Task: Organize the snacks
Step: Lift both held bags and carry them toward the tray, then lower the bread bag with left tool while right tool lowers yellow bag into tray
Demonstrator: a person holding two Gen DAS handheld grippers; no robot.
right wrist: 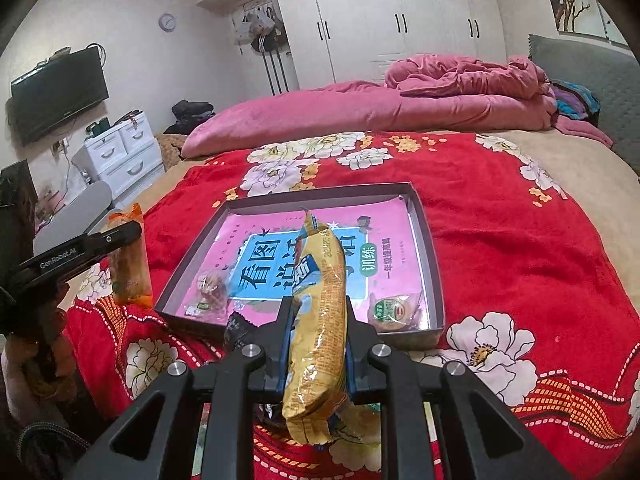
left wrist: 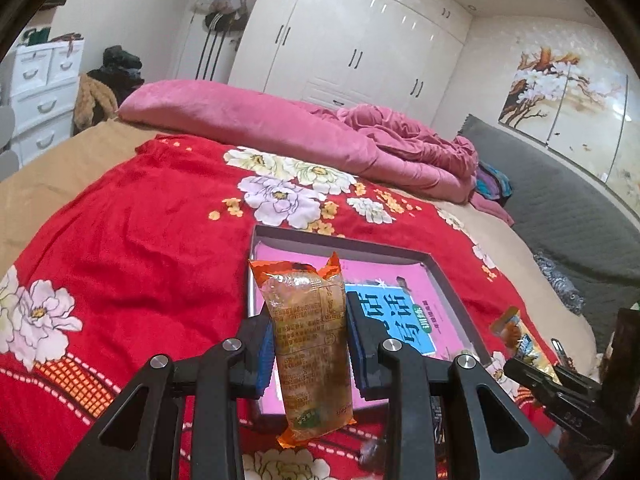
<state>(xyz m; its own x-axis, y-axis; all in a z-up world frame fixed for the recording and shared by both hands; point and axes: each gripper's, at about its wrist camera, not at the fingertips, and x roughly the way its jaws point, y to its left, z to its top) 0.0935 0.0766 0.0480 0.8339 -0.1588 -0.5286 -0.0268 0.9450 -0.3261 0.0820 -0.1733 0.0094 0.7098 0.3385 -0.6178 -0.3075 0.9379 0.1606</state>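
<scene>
My left gripper is shut on an orange snack packet, held upright above the near edge of a shallow grey box lined with a pink sheet. In the right wrist view my right gripper is shut on a long yellow snack packet, held above the box's near rim. Inside the box lie a clear-wrapped snack at near left and a round green-labelled snack at near right. The left gripper with its orange packet shows at the left of the right wrist view; the right gripper at the right of the left one.
The box rests on a red flowered blanket on a bed. A pink quilt is heaped behind it. A dark snack wrapper lies just in front of the box. White wardrobes, a drawer unit and a television line the walls.
</scene>
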